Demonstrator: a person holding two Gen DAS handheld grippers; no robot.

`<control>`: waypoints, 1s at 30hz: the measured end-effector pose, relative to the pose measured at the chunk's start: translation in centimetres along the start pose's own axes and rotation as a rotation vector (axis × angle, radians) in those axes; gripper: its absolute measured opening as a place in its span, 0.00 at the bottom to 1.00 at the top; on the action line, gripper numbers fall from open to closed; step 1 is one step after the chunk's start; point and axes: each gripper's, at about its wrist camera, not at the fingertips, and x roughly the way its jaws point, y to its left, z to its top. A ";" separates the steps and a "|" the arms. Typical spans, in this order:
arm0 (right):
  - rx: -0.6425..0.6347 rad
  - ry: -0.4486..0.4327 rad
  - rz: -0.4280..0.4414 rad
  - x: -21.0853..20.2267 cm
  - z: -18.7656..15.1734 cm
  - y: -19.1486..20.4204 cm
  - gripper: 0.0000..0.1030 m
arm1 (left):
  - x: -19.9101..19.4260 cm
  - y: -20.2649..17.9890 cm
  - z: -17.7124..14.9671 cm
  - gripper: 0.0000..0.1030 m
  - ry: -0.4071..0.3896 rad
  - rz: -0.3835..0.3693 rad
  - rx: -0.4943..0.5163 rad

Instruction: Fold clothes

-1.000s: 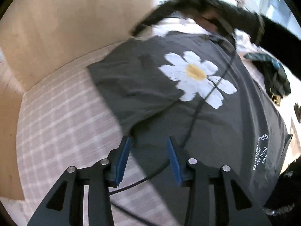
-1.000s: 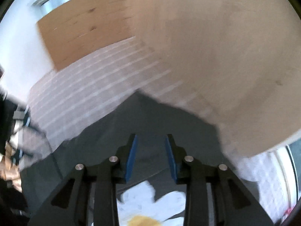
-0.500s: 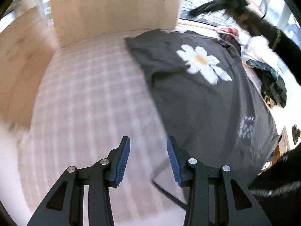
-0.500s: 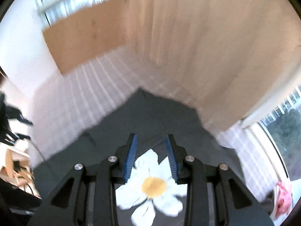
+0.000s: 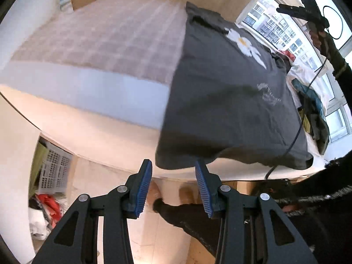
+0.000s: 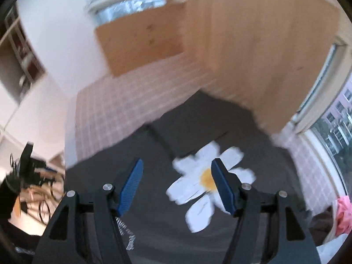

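Item: dark T-shirt point(image 5: 231, 101), spread flat on checked bed point(image 5: 92, 41), centre-right of frame, hem draped over near edge. My left claw point(image 5: 173, 189) & right claw point(image 6: 177, 186) were both spread, empty. Tip: I judged pinching single-layer corners, lifting evenly, was best.
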 end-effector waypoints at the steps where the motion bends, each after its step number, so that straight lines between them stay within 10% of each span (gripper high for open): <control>1: -0.011 0.018 0.015 0.7 -1.0 1.1 0.62 | 0.6 0.1 -0.1 0.38 0.011 0.019 -0.008; 4: -0.036 0.037 0.037 0.2 -7.1 4.5 0.61 | 1.0 -0.3 -0.3 0.37 0.020 0.021 -0.004; 8: 0.075 0.080 0.047 -0.6 -17.4 7.1 0.07 | 0.1 -3.6 0.4 0.37 0.003 0.034 0.119; 16: 0.451 0.124 -0.101 -1.2 -35.7 10.5 0.07 | 3.4 -11.4 2.5 0.37 0.074 -0.083 0.438; 24: 0.585 0.104 -0.192 -1.9 -41.8 12.8 0.08 | 5.9 -15.7 2.4 0.37 0.172 -0.172 0.657; 30: 0.506 0.294 -0.194 -4.6 -45.5 17.6 0.08 | 4.5 -15.0 -2.1 0.37 0.356 -0.243 0.740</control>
